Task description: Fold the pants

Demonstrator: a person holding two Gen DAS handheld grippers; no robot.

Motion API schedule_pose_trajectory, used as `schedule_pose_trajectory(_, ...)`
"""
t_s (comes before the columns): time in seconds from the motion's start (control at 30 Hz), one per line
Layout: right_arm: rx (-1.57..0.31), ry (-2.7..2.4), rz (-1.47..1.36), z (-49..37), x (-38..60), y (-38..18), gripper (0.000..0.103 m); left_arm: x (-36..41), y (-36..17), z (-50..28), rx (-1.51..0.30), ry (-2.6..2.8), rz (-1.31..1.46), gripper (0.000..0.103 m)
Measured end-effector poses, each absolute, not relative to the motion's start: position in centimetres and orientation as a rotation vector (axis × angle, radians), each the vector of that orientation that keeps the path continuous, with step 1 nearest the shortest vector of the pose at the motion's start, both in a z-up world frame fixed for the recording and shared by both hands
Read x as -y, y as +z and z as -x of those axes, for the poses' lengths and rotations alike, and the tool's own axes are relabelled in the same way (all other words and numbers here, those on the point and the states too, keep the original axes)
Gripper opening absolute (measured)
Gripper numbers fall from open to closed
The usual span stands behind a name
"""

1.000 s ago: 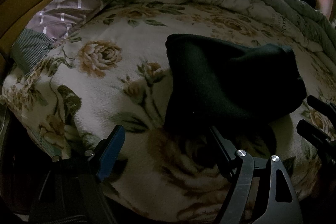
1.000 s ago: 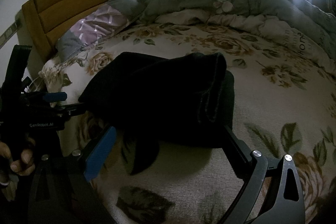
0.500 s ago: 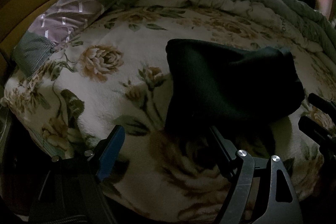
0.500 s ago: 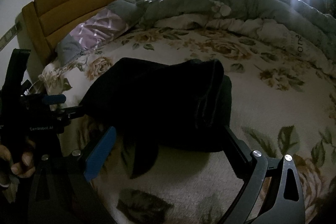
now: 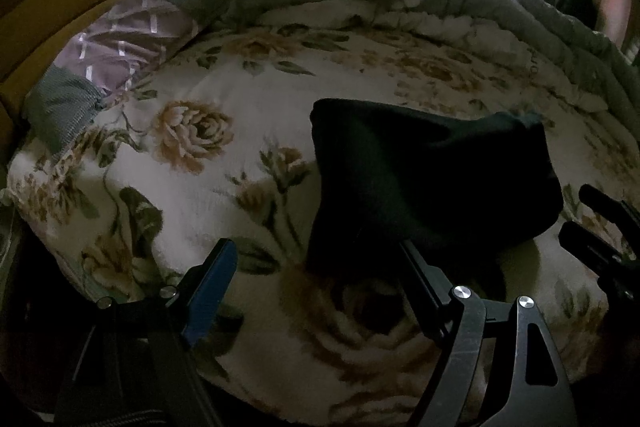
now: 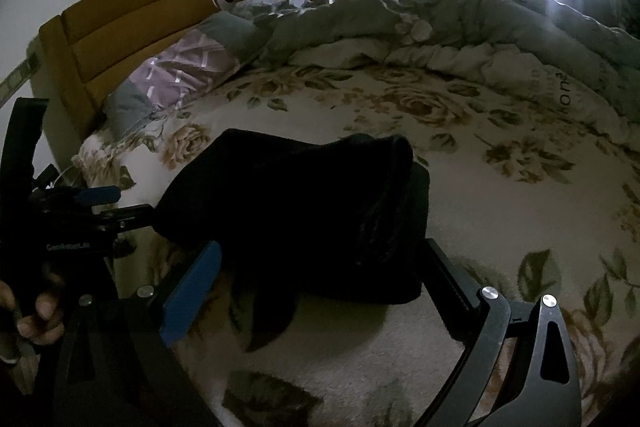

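Pants (image 5: 432,183) sit folded mid-frame on bed (image 5: 248,131), barely shifted since a second ago; my left gripper (image 5: 316,267) and right gripper (image 6: 320,267) both released, fold looks done.

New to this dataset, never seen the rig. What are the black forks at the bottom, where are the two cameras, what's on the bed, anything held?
No robot here: a person carries a handheld two-finger gripper in each hand, each with a fisheye camera looking along its fingers. The forks are those fingers. One view is from the left gripper, the other from the right gripper; the hand holding the left one shows in the right view. Folded black pants lie on a floral blanket, with a pillow and bunched grey quilt behind. Both grippers are open, holding nothing.
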State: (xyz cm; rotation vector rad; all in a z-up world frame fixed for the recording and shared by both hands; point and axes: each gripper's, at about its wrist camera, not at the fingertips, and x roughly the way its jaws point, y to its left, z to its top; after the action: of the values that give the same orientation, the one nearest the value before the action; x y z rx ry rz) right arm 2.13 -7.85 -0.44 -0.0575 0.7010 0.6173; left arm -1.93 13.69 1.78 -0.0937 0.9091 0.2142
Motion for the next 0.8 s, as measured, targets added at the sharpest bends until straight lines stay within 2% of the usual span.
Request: schedule_pose_trajectory(0.8,-0.719,0.618,0.022,-3.5,8.2,-0.8,0.098,-12.2,1.8,0.7,-0.916,0.216,0.066,0.081)
